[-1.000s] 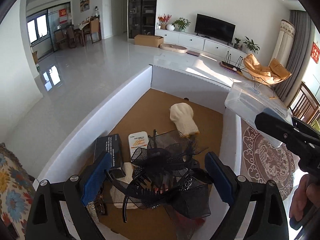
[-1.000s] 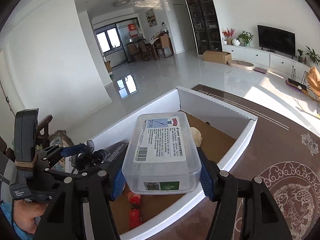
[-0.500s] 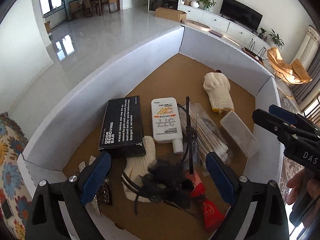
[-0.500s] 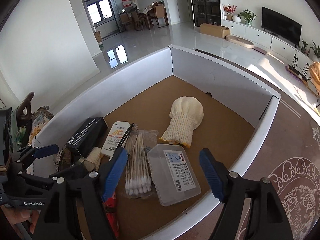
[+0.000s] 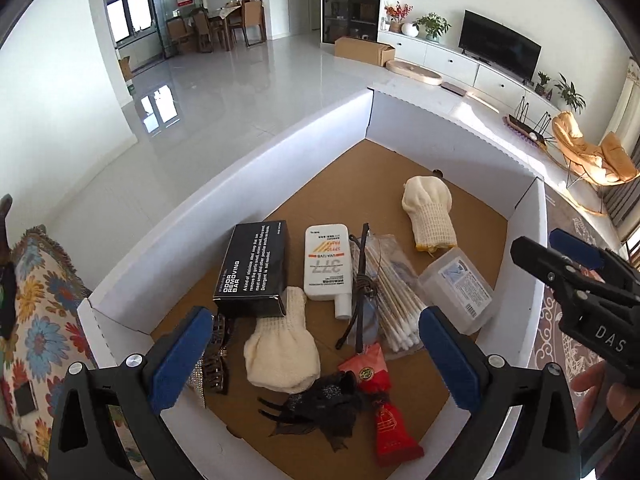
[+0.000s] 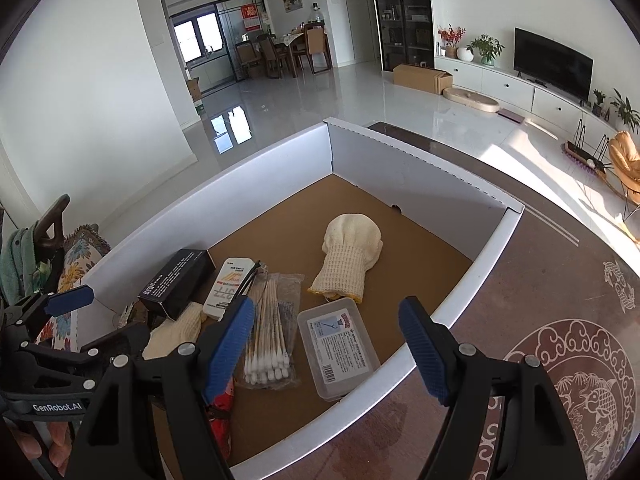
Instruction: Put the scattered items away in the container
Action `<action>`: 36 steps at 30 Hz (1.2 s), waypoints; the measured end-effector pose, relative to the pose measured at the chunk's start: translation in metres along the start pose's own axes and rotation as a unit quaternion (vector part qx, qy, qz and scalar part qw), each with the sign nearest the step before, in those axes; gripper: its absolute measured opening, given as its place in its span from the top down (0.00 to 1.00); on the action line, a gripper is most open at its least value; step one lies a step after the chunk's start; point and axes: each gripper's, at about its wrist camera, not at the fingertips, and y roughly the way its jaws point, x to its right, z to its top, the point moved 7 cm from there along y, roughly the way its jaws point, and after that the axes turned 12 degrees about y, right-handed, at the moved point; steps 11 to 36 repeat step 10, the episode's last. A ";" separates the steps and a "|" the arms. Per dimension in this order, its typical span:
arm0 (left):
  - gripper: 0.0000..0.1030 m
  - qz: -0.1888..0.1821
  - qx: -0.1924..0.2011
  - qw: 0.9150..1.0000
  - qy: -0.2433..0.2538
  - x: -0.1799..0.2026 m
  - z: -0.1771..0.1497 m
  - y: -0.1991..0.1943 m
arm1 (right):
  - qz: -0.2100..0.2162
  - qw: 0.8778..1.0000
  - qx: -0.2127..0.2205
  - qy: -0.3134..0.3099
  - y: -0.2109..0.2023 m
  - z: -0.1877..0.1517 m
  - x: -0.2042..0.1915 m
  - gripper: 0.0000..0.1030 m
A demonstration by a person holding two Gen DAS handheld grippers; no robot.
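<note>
- White box (image 5: 224, 216) is filling the middle of both views; it is holding a clear plastic case (image 6: 338, 346), a bag of cotton swabs (image 6: 270, 332), a black carton (image 5: 254, 268), a white tube (image 5: 326, 262), two knit gloves and a black hairpiece (image 5: 320, 404).
- Left gripper (image 5: 316, 354) is hovering over the box at lower centre, jaws wide apart, gripping nothing.
- Right gripper (image 6: 326, 344) is hanging above the case, jaws apart, not touching it.

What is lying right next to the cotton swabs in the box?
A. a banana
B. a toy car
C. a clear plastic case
C: the clear plastic case lies flat on the box floor, just beside the bag of cotton swabs.
</note>
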 end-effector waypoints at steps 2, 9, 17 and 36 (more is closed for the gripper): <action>0.00 -0.001 -0.013 1.000 -0.011 -0.004 0.000 0.001 | -0.002 1.000 0.000 -0.003 0.001 0.000 -0.001 0.26; 0.00 0.019 0.023 0.999 -0.031 -0.004 -0.003 -0.013 | 0.001 1.000 0.000 -0.006 0.005 0.000 -0.005 0.26; 0.00 0.022 0.027 0.999 -0.025 -0.002 -0.002 -0.014 | 0.001 1.000 0.000 -0.006 0.005 0.000 -0.005 0.26; 0.00 0.022 0.027 0.999 -0.025 -0.002 -0.002 -0.014 | 0.001 1.000 0.000 -0.006 0.005 0.000 -0.005 0.26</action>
